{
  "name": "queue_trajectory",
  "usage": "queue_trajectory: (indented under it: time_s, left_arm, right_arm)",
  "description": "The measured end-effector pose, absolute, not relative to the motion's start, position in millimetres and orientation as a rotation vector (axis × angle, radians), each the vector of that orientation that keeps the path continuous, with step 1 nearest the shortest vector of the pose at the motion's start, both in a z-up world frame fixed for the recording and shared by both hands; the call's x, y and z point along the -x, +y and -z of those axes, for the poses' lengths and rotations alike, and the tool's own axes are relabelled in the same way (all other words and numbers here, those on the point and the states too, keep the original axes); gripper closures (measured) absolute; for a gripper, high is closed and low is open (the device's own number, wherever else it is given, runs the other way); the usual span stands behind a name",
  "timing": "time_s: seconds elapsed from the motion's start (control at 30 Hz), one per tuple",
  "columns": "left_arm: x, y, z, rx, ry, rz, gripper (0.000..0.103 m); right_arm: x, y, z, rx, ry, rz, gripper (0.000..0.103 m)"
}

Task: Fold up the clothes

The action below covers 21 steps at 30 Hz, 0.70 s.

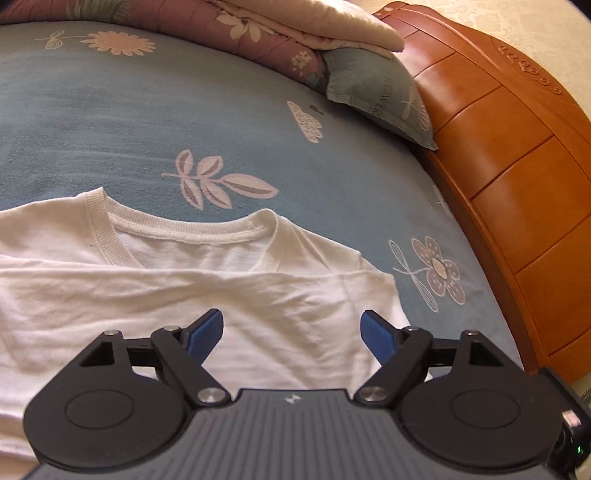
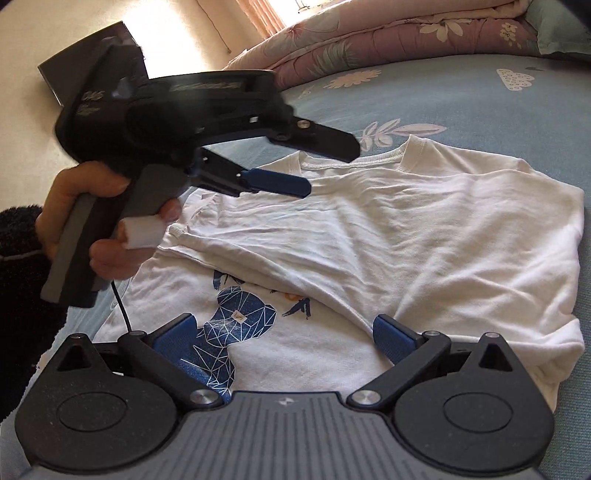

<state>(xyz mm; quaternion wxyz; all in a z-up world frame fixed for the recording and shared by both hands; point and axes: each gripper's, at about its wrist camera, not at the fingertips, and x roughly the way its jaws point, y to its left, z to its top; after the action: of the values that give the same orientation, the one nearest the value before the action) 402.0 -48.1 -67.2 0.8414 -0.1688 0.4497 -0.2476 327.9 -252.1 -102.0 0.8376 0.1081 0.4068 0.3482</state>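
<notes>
Left wrist view takes in the bed (image 1: 147, 122) first, its blue flowered sheet filling the frame from nine o'clock round to three. At one to four o'clock runs the orange wooden headboard (image 1: 517, 155), and at twelve o'clock lies a folded pink quilt (image 1: 229, 26) with a grey-green pillow (image 1: 380, 96) just beside it. My white T-shirt (image 1: 147, 295) lies flat on the sheet at the picture's centre and toward eight o'clock, collar toward twelve, one side folded across the chest. My left tool (image 1: 291, 332) hangs above that fold with its blue pads spread wide and nothing between them.

From the right wrist, the shirt's blue geometric print (image 2: 225, 332) shows at six o'clock below the folded flap. My right tool (image 2: 288, 339) is also spread apart, empty, over the print. At nine o'clock my left hand (image 2: 85, 221) grips the other tool's handle.
</notes>
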Motion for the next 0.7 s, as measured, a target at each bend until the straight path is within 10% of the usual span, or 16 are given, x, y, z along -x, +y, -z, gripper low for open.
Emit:
queue_trajectory:
  time_s: [0.7]
  left_arm:
    - [-296,22,-27,0.274,0.994,0.271,0.021]
  right_arm:
    - [-307,-259,75,-0.295,0.813,-0.739,0.000]
